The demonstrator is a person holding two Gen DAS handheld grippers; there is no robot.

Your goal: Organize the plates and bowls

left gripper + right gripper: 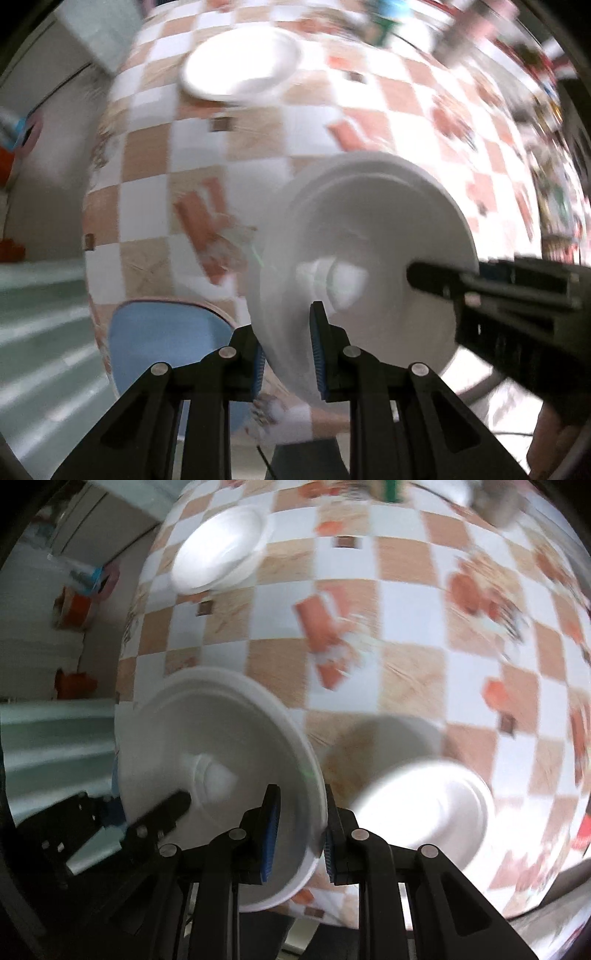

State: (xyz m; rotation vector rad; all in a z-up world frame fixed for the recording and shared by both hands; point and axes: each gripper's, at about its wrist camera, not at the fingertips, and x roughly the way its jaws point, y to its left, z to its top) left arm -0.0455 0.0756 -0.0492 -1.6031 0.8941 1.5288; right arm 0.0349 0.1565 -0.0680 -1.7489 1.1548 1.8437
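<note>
Above checkered table | both grippers, left gripper and right gripper, clamp one white plate rim | step: carrying | next: stack onto far plate

Both fisheye cameras sat just behind their fingers, close above the checkered table, tilted down. The left view faced the lifted white plate from its left rim, the right view from its right rim. They shared that plate and a far bowl.
</note>
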